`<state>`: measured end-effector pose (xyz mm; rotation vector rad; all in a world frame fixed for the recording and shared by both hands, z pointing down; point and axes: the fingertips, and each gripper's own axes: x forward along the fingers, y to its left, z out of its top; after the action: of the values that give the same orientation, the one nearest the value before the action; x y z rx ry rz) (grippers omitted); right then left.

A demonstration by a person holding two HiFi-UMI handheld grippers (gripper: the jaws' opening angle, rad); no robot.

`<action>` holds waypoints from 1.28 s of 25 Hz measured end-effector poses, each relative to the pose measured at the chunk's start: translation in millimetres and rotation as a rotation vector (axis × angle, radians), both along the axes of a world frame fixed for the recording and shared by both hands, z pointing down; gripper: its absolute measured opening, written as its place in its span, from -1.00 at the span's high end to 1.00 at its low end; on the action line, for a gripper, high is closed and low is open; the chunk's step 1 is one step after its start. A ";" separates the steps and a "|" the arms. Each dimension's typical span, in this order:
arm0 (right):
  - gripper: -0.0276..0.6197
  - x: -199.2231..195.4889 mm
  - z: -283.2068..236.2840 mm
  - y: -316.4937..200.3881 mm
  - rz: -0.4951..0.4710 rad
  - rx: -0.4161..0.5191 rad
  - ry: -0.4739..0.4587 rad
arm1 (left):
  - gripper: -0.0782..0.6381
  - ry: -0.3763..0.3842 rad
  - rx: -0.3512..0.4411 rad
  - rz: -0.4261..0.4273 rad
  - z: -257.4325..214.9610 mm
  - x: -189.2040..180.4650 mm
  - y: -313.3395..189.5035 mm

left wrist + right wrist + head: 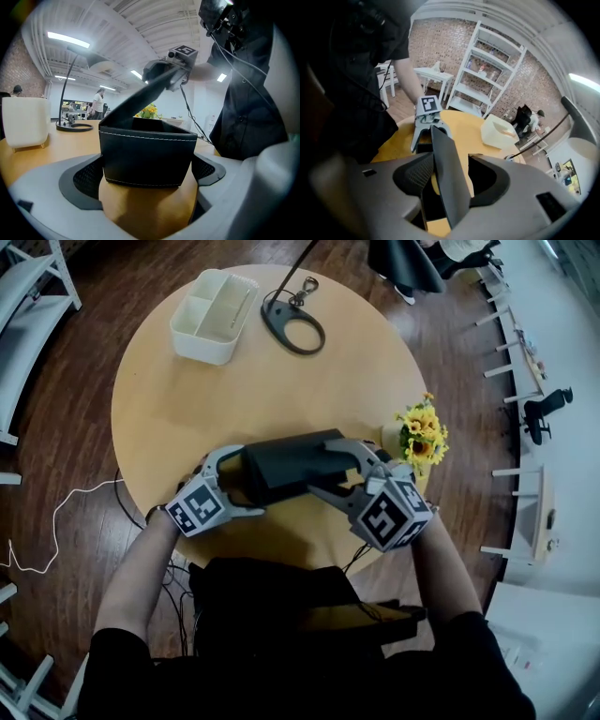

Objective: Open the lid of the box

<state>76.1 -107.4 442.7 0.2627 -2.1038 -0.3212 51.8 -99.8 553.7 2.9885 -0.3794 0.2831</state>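
At the lower centre of the frame, on the counter (309,381), the left tool (246,482) clamps the black box (278,471); the right tool (321,465) stands open around its raised lid (449,183).

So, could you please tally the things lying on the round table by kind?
Black box: 1
White compartment tray: 1
Lamp base: 1
Metal snap hook: 1
Sunflower bunch: 1
Total: 5
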 end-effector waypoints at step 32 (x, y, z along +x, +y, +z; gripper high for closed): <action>0.44 157.5 -110.8 -48.3 0.612 0.245 -0.745 | -0.38 0.219 -0.008 -0.363 -152.2 -91.7 -1.1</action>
<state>233.6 -155.7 332.0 1.3032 -2.5478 -0.1103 -39.9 -100.9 401.5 2.8270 -0.8721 -0.0764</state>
